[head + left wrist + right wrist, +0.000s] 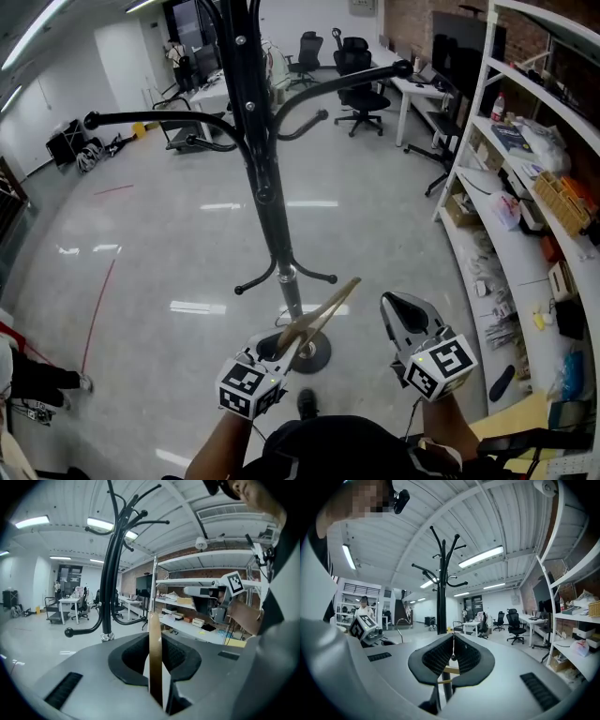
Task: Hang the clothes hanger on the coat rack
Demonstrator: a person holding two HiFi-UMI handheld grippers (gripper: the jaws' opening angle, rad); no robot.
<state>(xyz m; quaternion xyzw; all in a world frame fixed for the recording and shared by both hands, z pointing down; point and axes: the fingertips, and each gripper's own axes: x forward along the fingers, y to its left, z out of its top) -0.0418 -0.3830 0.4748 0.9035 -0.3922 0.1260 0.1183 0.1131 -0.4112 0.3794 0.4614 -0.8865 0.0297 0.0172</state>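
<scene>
A tall black coat rack point(265, 187) with curved arms stands on the floor just ahead of me; it also rises in the left gripper view point(110, 573) and the right gripper view point(441, 597). My left gripper point(281, 345) is shut on a wooden clothes hanger point(323, 314), which slants up to the right near the rack's base. In the left gripper view the wood point(155, 658) stands edge-on between the pads of the left gripper point(155, 639). My right gripper point(392, 302) hovers to the right, jaw tips together and holding nothing point(453, 638).
White shelving point(525, 187) loaded with boxes and papers runs along the right. Office chairs point(361, 84) and desks stand at the back. The rack's round base point(309, 354) is close to my feet. A person point(363, 604) stands far off in the right gripper view.
</scene>
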